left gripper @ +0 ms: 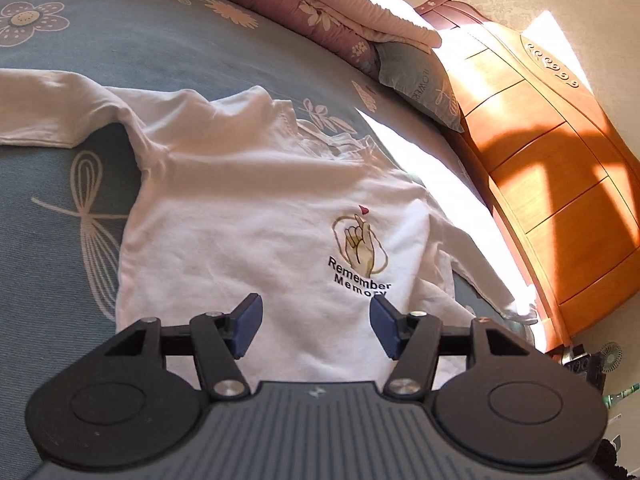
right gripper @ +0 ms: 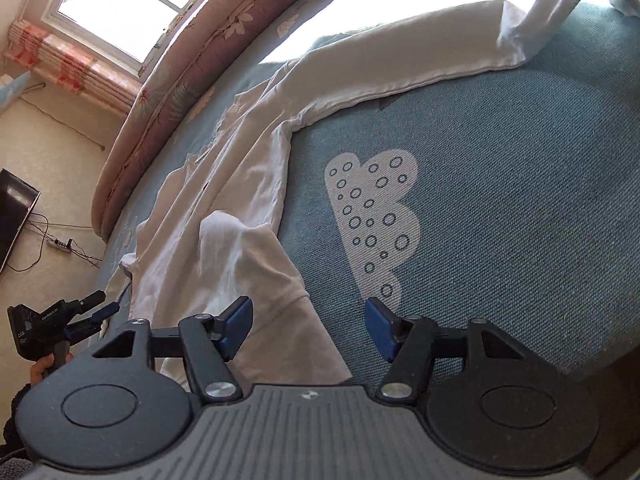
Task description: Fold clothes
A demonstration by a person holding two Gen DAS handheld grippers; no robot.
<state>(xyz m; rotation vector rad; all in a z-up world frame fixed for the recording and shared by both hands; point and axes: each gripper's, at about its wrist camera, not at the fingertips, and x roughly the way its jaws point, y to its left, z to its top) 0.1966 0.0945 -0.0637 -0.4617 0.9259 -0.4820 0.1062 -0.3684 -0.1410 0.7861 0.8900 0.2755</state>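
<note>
Two spread blue fingers (left gripper: 248, 326), one white shirt (left gripper: 240, 208), one bedspread (left gripper: 60, 220).

A blue-grey bedspread (left gripper: 60, 184) with pale flower and whisk-like prints fills most of the left wrist view; in the right wrist view it shows a pale cloud shape dotted with rings (right gripper: 372, 216) at centre. A pink floral quilt (left gripper: 304, 4) lies rolled along the top of the left wrist view, with a grey-blue pillow (left gripper: 420, 80) just below its right end. A sunlit wooden headboard (left gripper: 560, 184) runs down the right side. A small fan (left gripper: 611, 354) stands at lower right. In the right wrist view a window (right gripper: 120, 0) sits upper left, a dark screen (right gripper: 12, 216) at the left edge, and a power strip (right gripper: 60, 243) with cables on the pale floor.
</note>
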